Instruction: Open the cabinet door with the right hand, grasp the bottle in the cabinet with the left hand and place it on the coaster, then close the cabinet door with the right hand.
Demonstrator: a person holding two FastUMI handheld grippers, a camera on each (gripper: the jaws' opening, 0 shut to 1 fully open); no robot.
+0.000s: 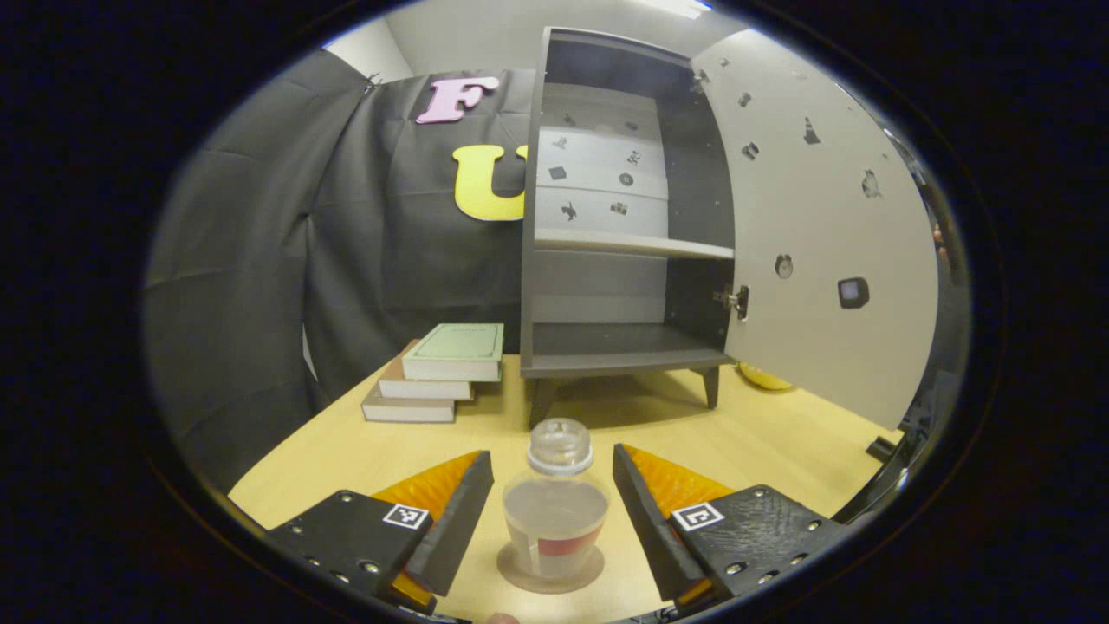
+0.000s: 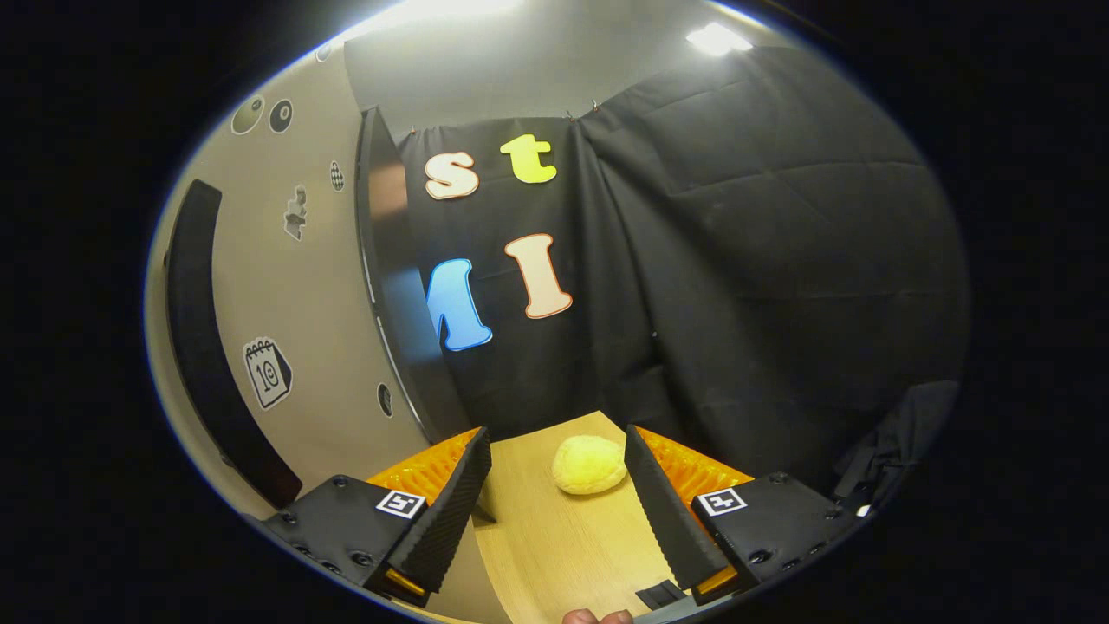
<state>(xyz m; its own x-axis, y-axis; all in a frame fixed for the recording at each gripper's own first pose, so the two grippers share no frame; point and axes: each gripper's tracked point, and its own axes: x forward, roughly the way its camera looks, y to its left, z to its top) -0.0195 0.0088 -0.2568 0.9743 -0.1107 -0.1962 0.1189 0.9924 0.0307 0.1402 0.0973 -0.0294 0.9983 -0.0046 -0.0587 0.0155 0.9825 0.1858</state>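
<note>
Left gripper (image 1: 553, 485): its jaws are standing released, one finger on each side of the bottle with a gap showing on both sides, neither one touching it.
Bottle (image 1: 555, 511): it is standing upright on the coaster, clear-walled with a clear cap, a red band low on its side, and cloudy liquid filling the lower part.
Coaster (image 1: 520, 574): a round brownish disc is lying flat on the table near its front edge, its rim peeking out around the bottle's base.
Table (image 1: 346, 451): a light wooden top is carrying everything here.
Books (image 1: 437, 373): three are lying stacked to the left of the cabinet, the green-covered one sitting on top.
Cabinet (image 1: 606, 347): it is standing on short legs behind the bottle, dark inside, with a pale shelf across the middle.
Cabinet door (image 1: 823, 225): it is hanging swung wide to the right, stickers dotting its pale face.
Right gripper (image 2: 559, 494): its jaws are standing released and gripping nothing, hovering just beside the door's outer face (image 2: 286, 286), whose dark handle (image 2: 208, 347) is running down the left.
Yellow lump (image 2: 589, 464): a soft rounded thing is lying on the table beyond the right gripper's fingers, near the black cloth.
</note>
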